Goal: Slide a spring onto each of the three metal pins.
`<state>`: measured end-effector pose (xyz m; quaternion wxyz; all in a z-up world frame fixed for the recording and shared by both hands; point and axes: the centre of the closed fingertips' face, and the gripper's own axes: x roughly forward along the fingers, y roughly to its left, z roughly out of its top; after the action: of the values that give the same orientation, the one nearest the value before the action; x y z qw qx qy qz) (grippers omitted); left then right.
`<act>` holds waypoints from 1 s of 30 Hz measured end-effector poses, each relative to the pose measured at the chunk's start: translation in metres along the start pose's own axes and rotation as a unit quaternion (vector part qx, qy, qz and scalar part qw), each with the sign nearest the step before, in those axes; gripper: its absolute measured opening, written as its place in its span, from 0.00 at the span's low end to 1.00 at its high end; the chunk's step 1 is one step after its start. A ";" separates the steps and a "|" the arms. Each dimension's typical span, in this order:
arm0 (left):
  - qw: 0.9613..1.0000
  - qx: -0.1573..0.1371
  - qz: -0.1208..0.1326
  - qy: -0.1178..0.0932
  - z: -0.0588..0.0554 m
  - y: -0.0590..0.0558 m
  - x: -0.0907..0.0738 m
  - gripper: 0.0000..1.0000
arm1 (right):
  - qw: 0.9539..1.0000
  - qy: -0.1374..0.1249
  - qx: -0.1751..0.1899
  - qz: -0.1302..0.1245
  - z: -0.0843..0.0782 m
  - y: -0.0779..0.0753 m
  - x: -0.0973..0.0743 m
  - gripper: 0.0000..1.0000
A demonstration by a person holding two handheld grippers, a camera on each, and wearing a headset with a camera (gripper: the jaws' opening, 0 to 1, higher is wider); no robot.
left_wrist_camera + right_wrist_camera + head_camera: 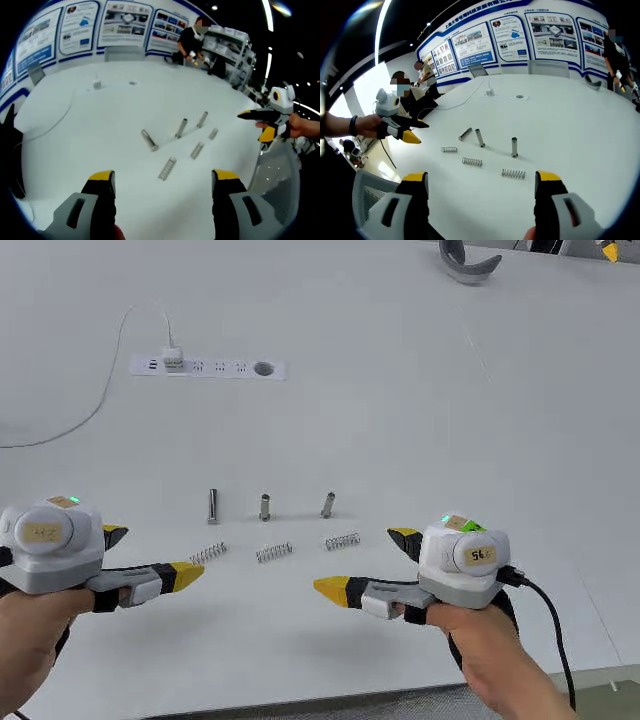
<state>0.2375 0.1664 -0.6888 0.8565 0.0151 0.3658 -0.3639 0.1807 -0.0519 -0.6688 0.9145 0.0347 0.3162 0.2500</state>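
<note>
Nearest to me, the left gripper [155, 552] and the right gripper [362, 560] hover low over the near edge of the white desk [420, 430]. Each has its jaws spread and carries nothing. They flank the work from either side and point inward, so either can reach the row without crossing the other.

Beyond them the parts lie in two parallel rows. The far row holds the left pin [213, 505], the middle pin [265, 506] and the right pin [328, 504], set well apart. The near row holds the left spring [208, 553], the middle spring [274, 552] and the right spring [342, 541], each lying on its side just in front of its own pin and not touching it. This pairing, I judge, gives one spring per pin within a short reach. No spring is on a pin, so the task is not yet begun.

The right gripper view suggests that the right pin stands upright and the left pin lies over; I cannot tell this for certain. A power strip [207, 367] lies well behind, clear of the work.
</note>
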 end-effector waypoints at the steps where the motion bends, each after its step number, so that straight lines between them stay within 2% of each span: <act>1: 1.000 0.000 0.000 0.000 0.001 0.000 0.001 0.80 | 1.000 0.000 0.000 0.001 0.000 0.000 0.000 0.89; 18: 1.000 0.001 -0.005 0.008 0.004 0.007 0.019 0.79 | 1.000 0.008 0.002 0.007 -0.004 0.004 0.002 0.89; 30: 1.000 -0.001 -0.007 0.007 0.014 0.009 0.033 0.77 | 1.000 0.009 0.006 0.011 -0.005 0.006 0.003 0.88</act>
<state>0.2672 0.1486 -0.7017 0.8511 0.0144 0.3723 -0.3700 0.1767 -0.0456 -0.6732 0.9086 0.0416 0.3256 0.2583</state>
